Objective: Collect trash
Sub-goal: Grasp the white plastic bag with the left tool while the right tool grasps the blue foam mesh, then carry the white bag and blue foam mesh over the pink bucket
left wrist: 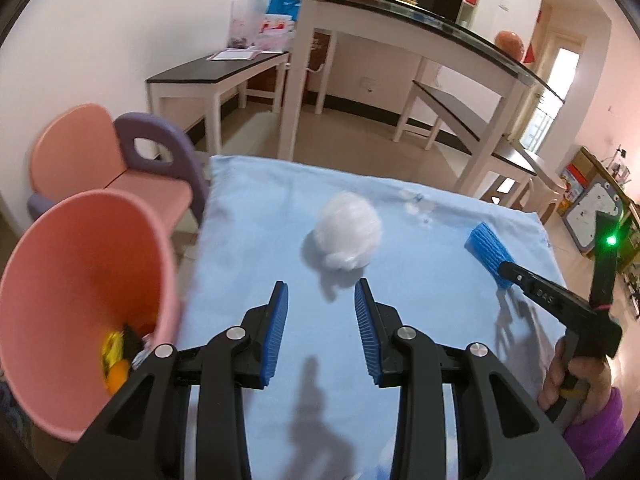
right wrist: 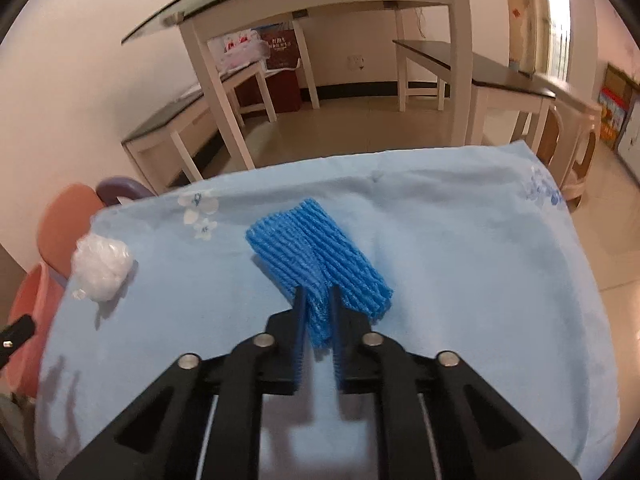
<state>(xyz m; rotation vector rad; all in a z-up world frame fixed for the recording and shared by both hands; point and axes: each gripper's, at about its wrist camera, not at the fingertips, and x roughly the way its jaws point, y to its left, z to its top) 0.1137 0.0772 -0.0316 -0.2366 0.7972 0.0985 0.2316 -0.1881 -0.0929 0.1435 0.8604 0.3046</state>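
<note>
A crumpled white plastic ball (left wrist: pixel 345 235) lies on the light blue cloth (left wrist: pixel 256 208) just ahead of my left gripper (left wrist: pixel 321 293), which stands open with nothing between its fingers. The same ball (right wrist: pixel 102 269) sits far left in the right wrist view. A blue foam net sleeve (right wrist: pixel 316 256) lies on the cloth (right wrist: pixel 460 264); my right gripper (right wrist: pixel 318 298) is shut on its near end. In the left wrist view that gripper (left wrist: pixel 505 270) pinches the sleeve (left wrist: pixel 489 250) at the right. A pink bin (left wrist: pixel 76 292) at the left holds yellow and orange scraps.
A small pink and purple chair (left wrist: pixel 132 168) stands behind the bin. Beyond the cloth's far edge are a glass-topped table (left wrist: pixel 400 12) and white benches (left wrist: pixel 216 76). A hand in a purple sleeve (left wrist: pixel 580 392) holds the right gripper's handle.
</note>
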